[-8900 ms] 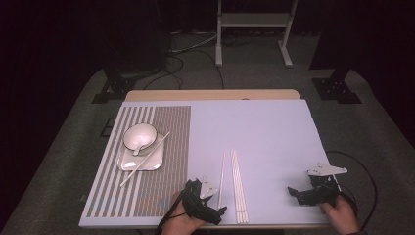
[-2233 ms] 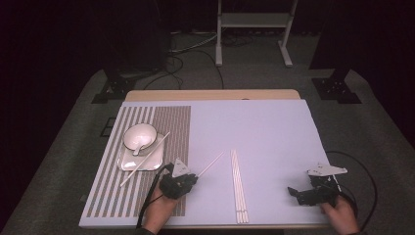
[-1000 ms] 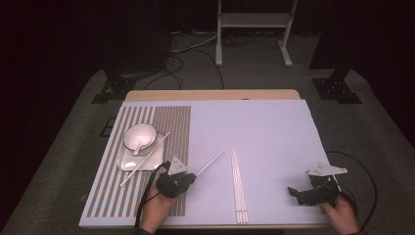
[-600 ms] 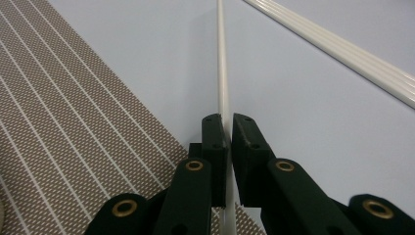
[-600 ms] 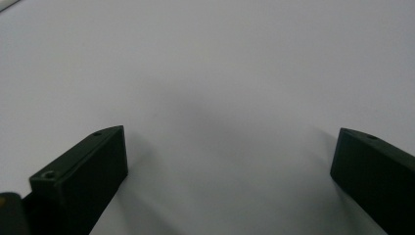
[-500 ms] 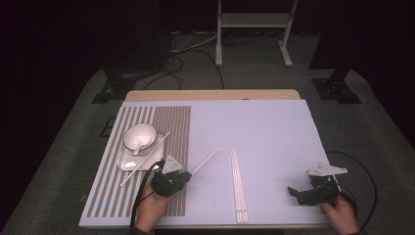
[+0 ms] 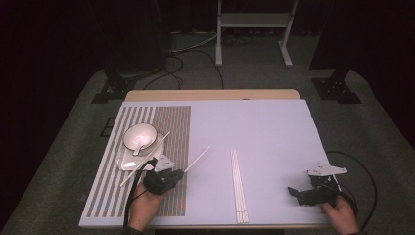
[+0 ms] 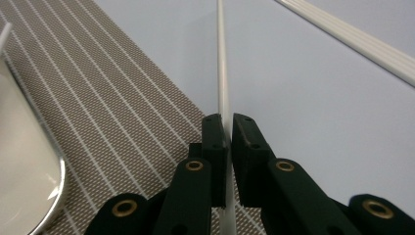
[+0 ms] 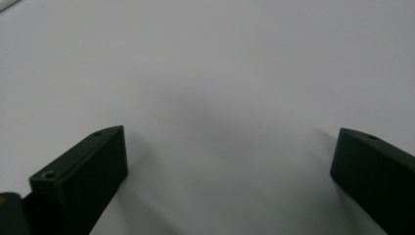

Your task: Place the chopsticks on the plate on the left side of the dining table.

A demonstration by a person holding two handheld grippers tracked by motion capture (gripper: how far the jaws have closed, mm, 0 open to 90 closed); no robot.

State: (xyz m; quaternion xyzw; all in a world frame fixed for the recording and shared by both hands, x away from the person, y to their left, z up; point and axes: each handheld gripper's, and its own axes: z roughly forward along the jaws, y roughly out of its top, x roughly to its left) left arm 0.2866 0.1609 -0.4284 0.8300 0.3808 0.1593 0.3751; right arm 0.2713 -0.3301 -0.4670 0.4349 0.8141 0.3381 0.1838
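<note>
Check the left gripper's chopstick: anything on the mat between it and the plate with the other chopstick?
Nothing visible. The left gripper is shut on the chopstick over the striped mat's right edge. Only bare mat lies between it and the plate, where a chopstick already leans beside the bowl.

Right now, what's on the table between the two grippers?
In the high view, a bundle of white chopsticks lies between the left gripper, clamping one chopstick, and the right gripper.

Staged recording lab, not a home: dark curtained room, grey carpet, loose cables (image 7: 188, 46) upper centre, metal stand (image 7: 254, 22) behind a mat-covered table (image 7: 264, 122).
</note>
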